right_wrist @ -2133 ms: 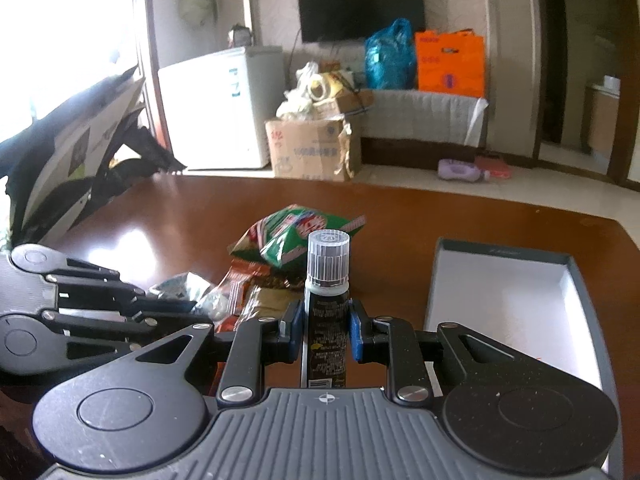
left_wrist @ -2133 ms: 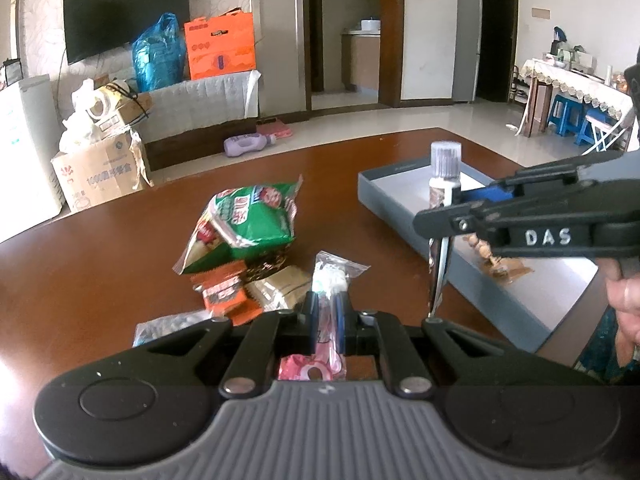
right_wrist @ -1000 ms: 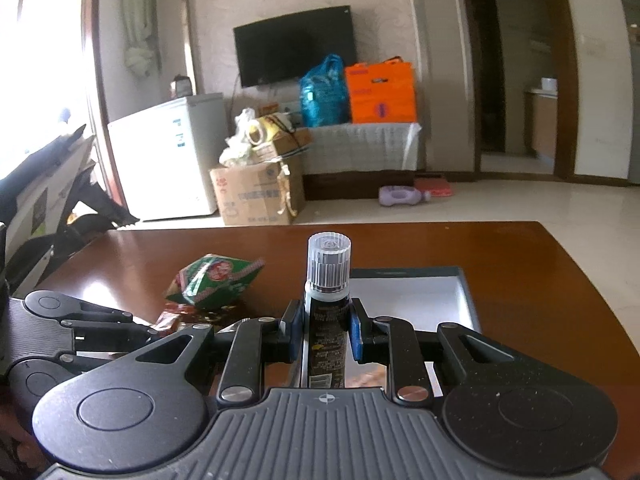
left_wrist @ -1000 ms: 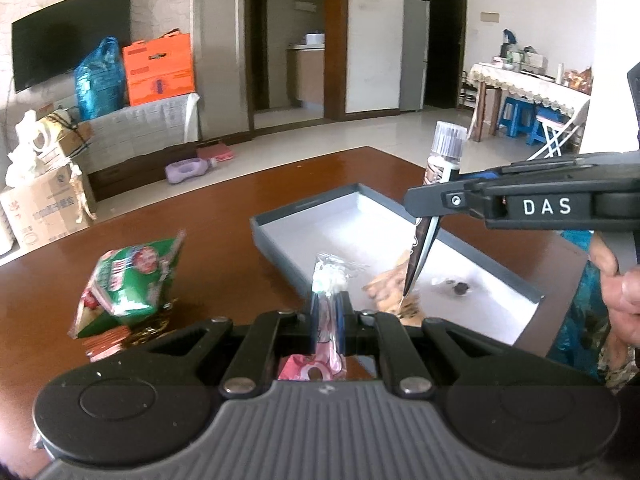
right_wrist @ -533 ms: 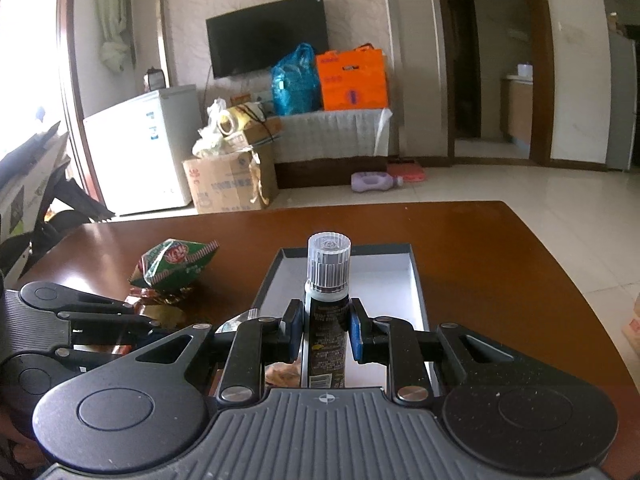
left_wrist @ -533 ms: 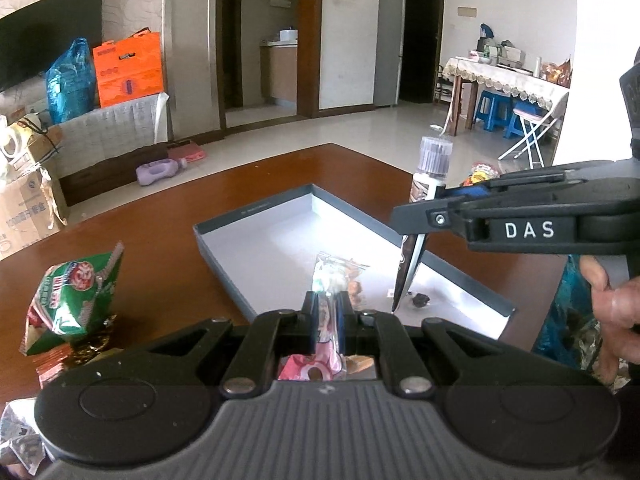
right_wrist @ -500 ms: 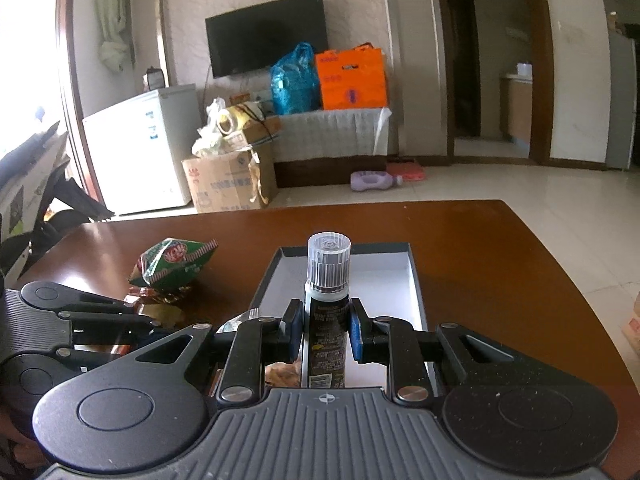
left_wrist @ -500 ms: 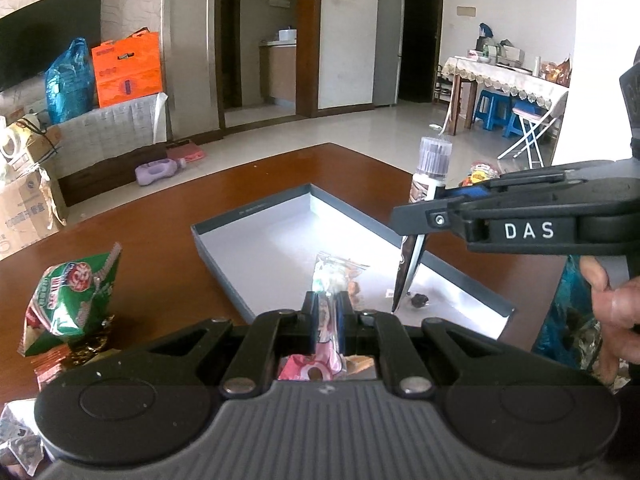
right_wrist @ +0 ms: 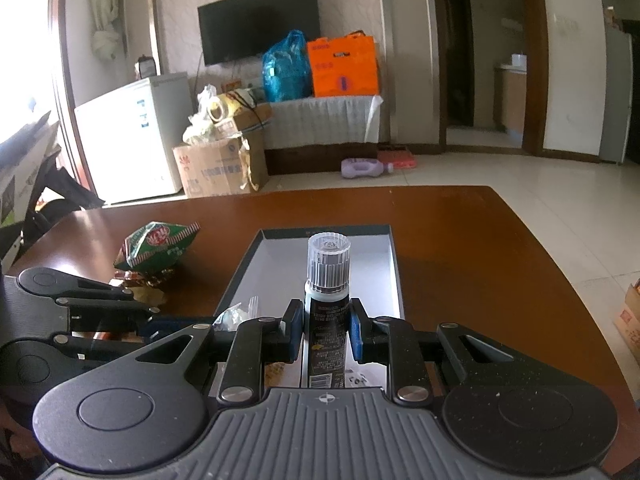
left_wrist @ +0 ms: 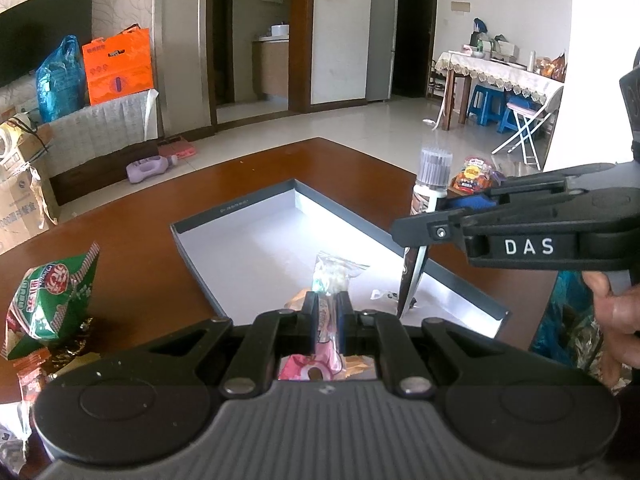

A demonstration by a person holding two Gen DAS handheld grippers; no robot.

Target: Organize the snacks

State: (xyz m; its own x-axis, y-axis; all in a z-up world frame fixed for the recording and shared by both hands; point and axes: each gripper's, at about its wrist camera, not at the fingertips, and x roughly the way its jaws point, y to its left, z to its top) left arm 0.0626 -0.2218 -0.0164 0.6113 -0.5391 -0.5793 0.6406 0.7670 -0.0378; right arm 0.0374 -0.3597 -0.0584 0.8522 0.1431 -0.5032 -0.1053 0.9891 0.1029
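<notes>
The right claw, lettered "DAS", pinches a clear-capped bottle over the grey tray; the left claw pinches a snack packet.

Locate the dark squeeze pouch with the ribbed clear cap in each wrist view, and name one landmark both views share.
Left wrist view: the dark squeeze pouch with the ribbed clear cap is right of centre, clamped in the right claw, over the grey tray.
Right wrist view: the pouch is at bottom centre, upright.
Shared landmark: the green snack bag lies on the table at left.
</notes>
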